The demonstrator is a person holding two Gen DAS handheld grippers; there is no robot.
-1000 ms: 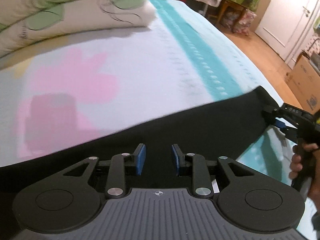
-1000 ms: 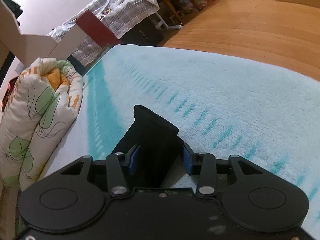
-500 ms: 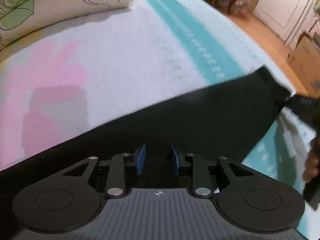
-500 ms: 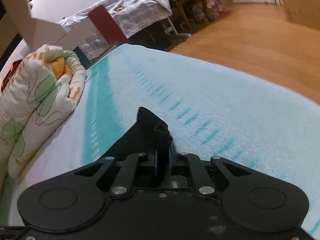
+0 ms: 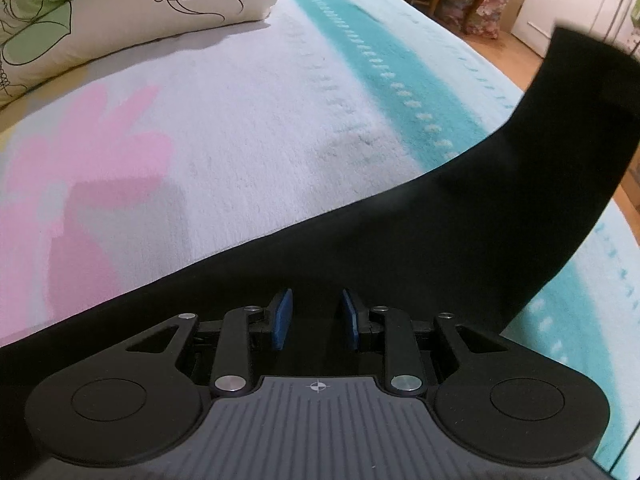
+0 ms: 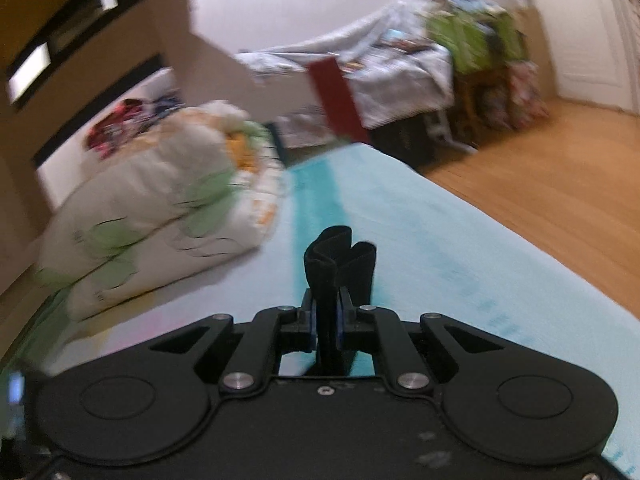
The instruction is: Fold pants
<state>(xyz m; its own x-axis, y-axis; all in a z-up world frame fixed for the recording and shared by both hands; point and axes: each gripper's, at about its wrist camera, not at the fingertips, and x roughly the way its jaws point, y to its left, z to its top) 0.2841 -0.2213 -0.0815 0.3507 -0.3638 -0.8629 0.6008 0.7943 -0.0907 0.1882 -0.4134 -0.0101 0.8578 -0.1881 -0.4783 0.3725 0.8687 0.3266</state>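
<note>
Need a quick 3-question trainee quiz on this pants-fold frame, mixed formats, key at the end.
1. True or false: the right hand-held gripper is shut on a bunched end of the black pants.
2. Multiple choice: in the left wrist view, the far end of the pants is A) flat on the blanket, B) lifted off it, C) tucked under the folded quilt.
3. Fill in: the blue pads of the left hand-held gripper stand ____, with a gap between them, above the dark cloth.

Key: 1 true; 2 B; 3 apart
</note>
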